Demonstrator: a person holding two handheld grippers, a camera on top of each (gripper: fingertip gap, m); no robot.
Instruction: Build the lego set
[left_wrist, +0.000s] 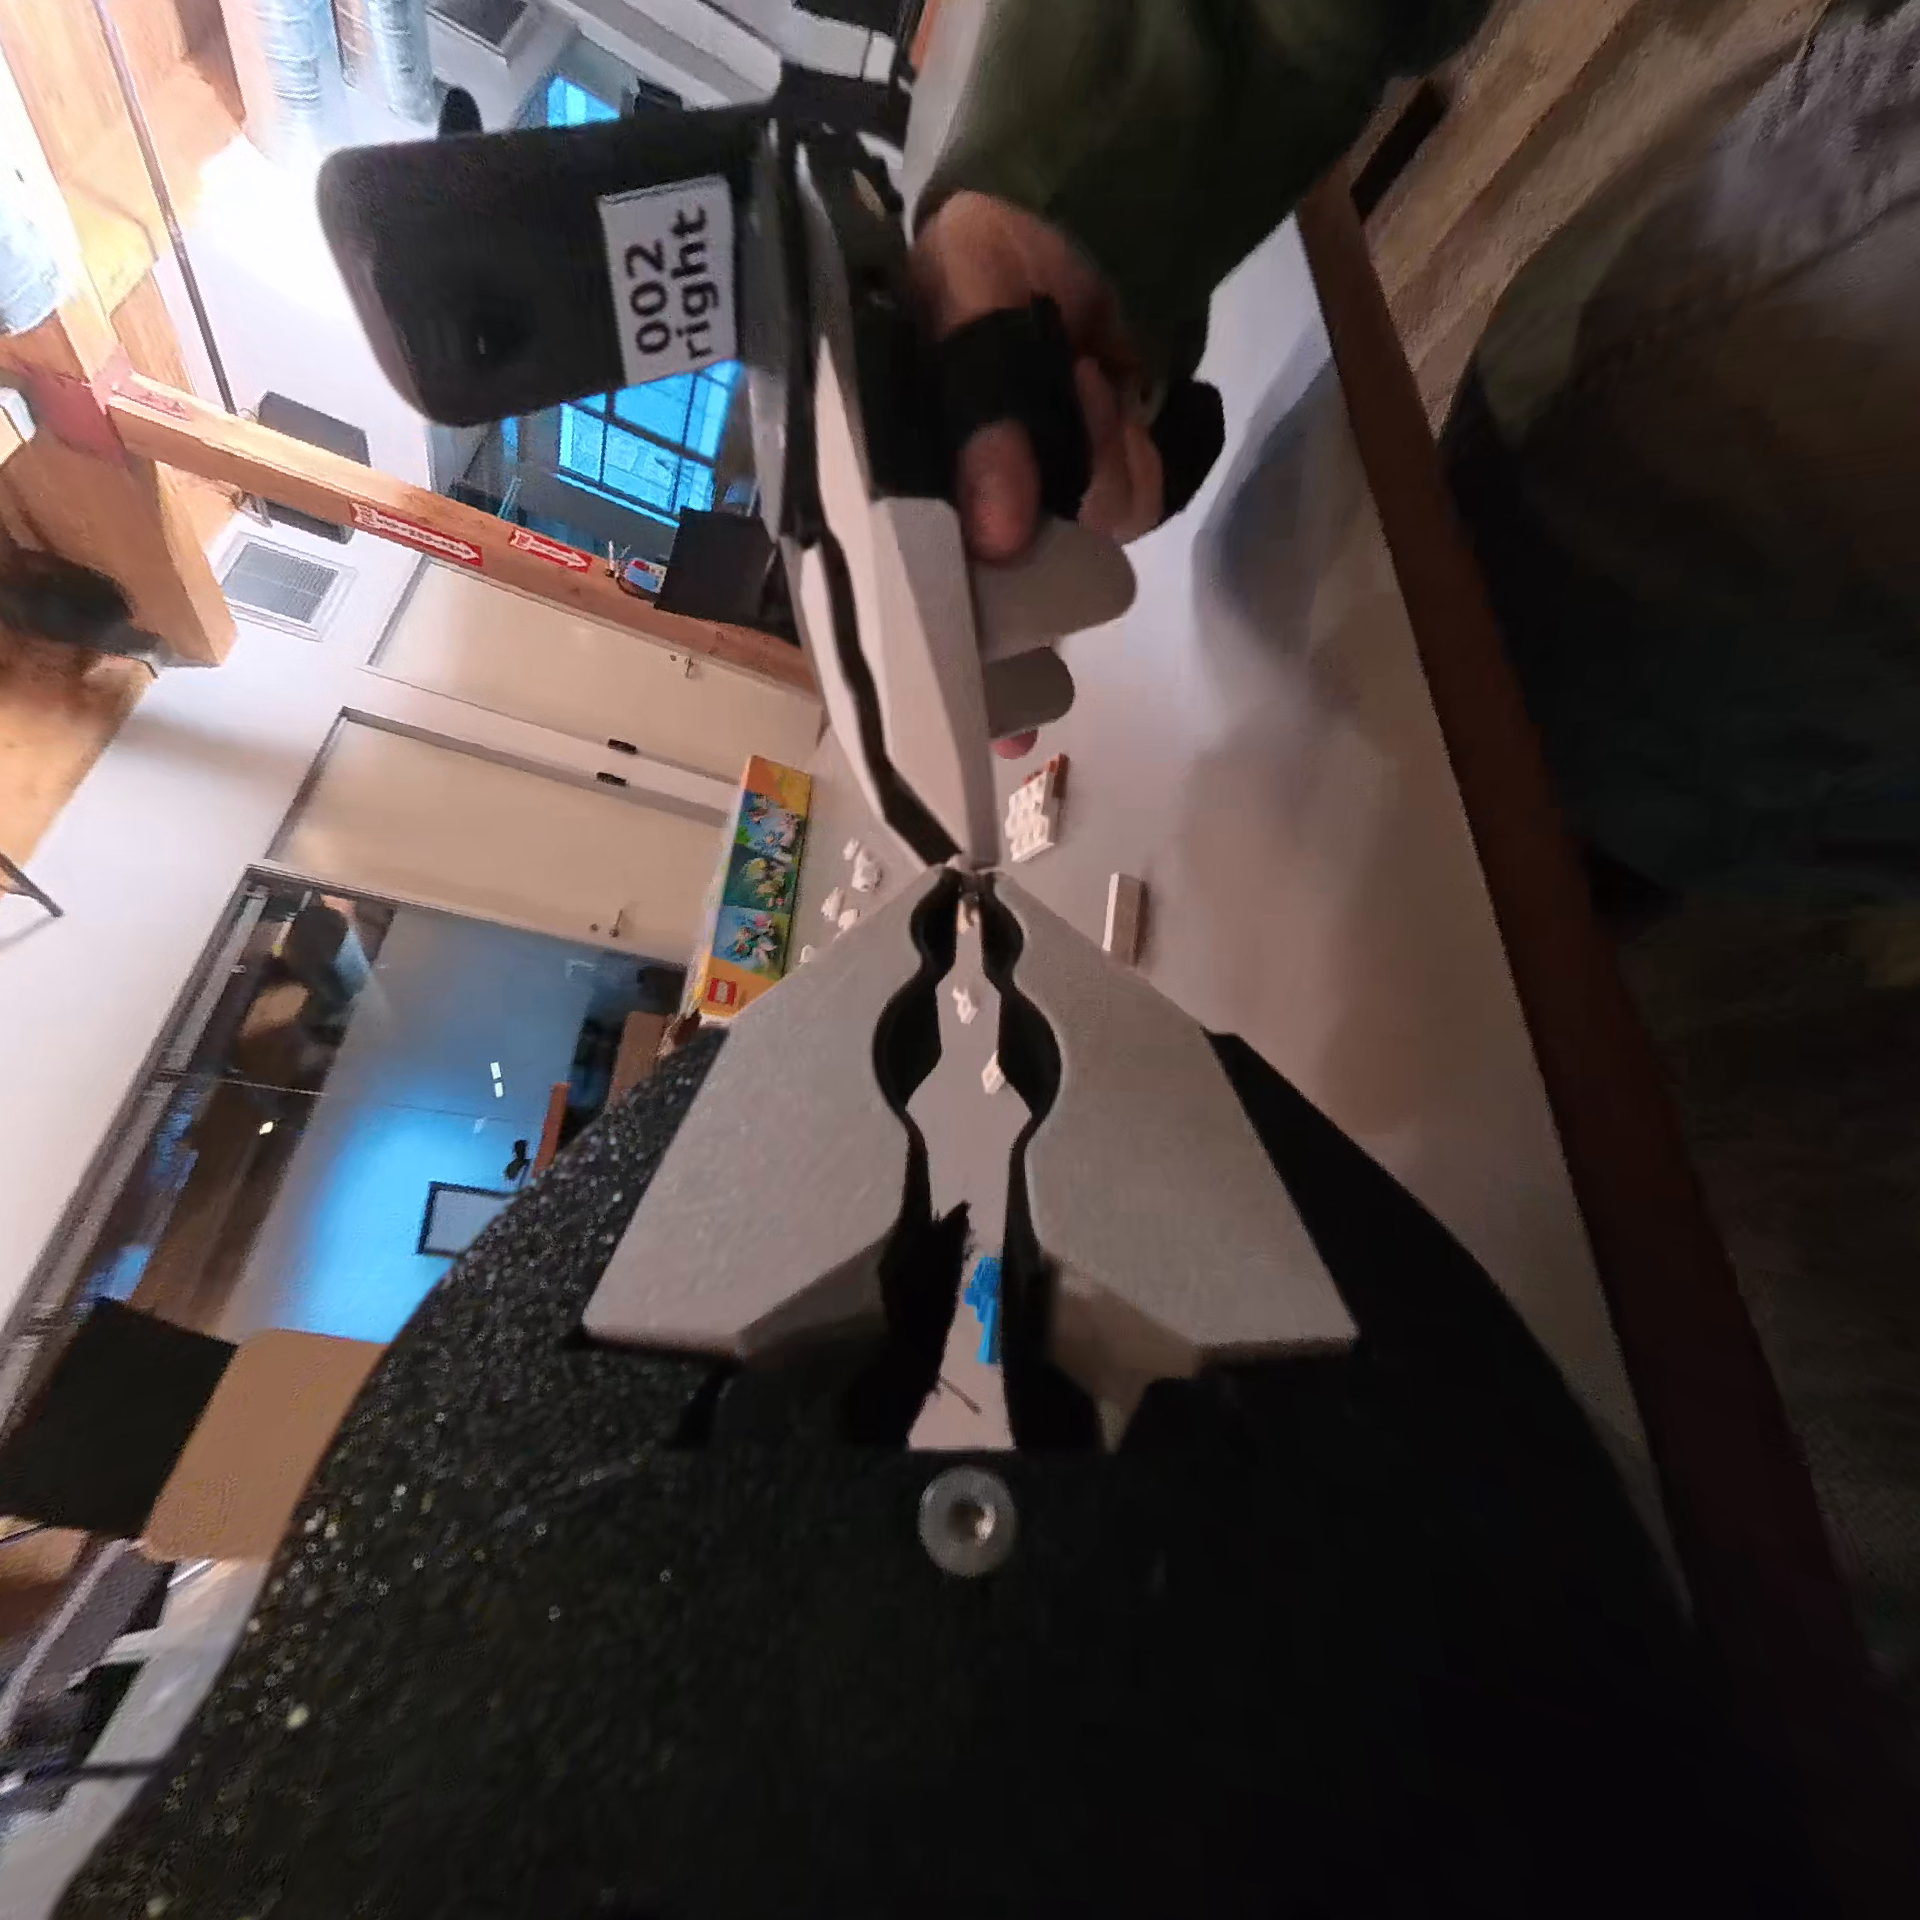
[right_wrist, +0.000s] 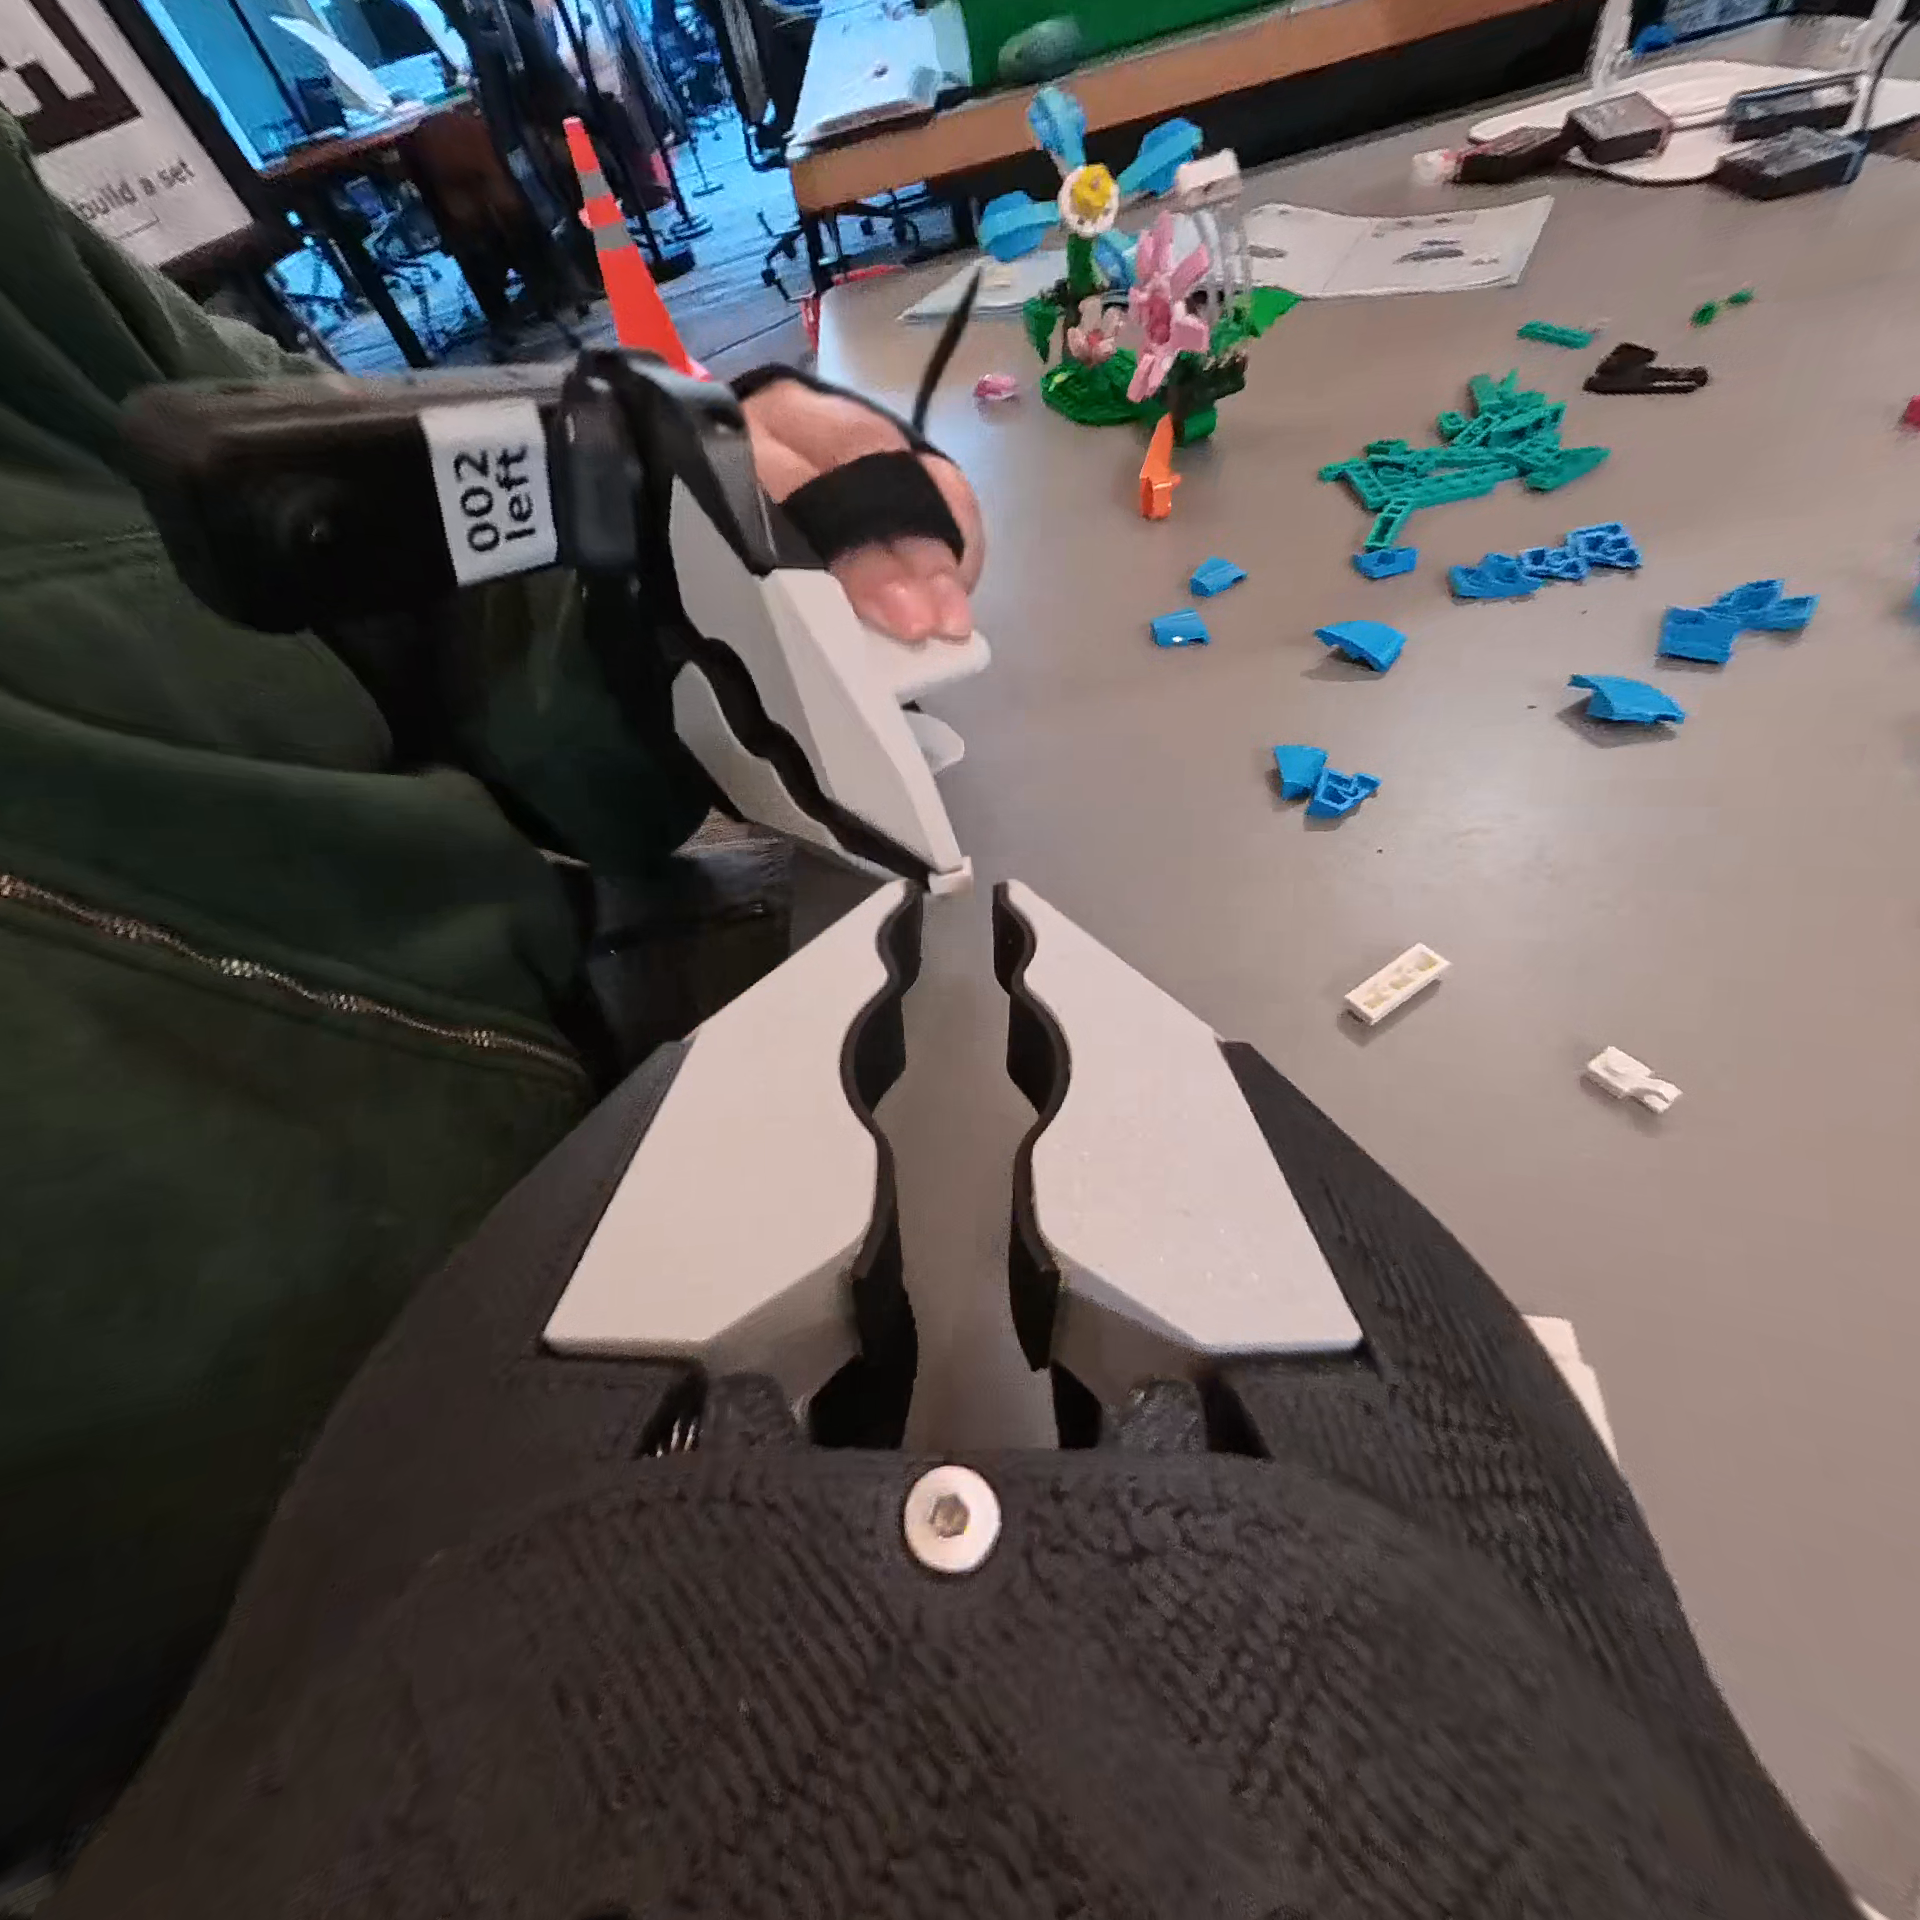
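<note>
Left gripper (right_wrist: 948, 878) pinches a tiny white brick (right_wrist: 952, 881) at its tips, right gripper (right_wrist: 958, 902) spread just beside it above the grey counter (right_wrist: 1351, 1195); align squarely before clamping.

— What do the grippers look like?
— The left gripper (right_wrist: 940, 878) and right gripper (right_wrist: 956, 904) match: pale grey fingers (right_wrist: 769, 1132) with wavy black pads, rough black bodies, one silver screw (right_wrist: 951, 1519), a white label (right_wrist: 497, 490).
— And the person?
— Dark green zipped sleeve (right_wrist: 208, 935), black hand straps (right_wrist: 873, 504).
</note>
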